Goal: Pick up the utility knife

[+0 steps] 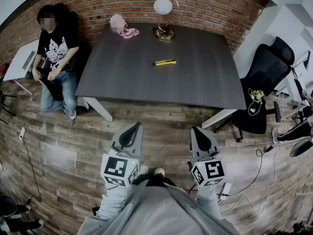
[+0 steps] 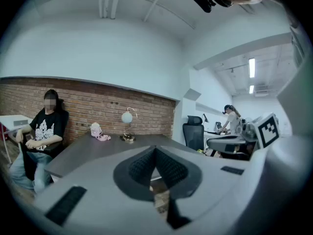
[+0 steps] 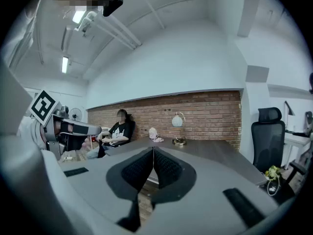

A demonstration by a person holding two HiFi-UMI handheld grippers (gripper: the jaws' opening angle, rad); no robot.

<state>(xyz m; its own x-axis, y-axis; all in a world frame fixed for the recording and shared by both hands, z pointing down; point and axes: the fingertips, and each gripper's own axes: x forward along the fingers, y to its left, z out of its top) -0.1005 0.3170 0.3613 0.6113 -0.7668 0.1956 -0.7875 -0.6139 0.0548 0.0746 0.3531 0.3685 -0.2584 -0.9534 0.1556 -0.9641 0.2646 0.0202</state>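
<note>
A yellow and black utility knife (image 1: 165, 62) lies near the middle of the dark table (image 1: 127, 77) in the head view. Both grippers hang well short of the table, over the wooden floor. My left gripper (image 1: 133, 127) is shut, its ribbed pads (image 2: 142, 166) meeting with nothing between them. My right gripper (image 1: 197, 130) is shut too and holds nothing; its pads (image 3: 166, 168) touch at the tips. In both gripper views the knife is hidden, only the far table top showing past the jaws.
A globe lamp (image 1: 164, 13) and a pink item (image 1: 120, 26) stand at the table's far edge. A person (image 1: 56, 53) sits at the table's left. A black office chair (image 1: 261, 87) is at the right, and cables (image 1: 254, 180) lie on the floor there.
</note>
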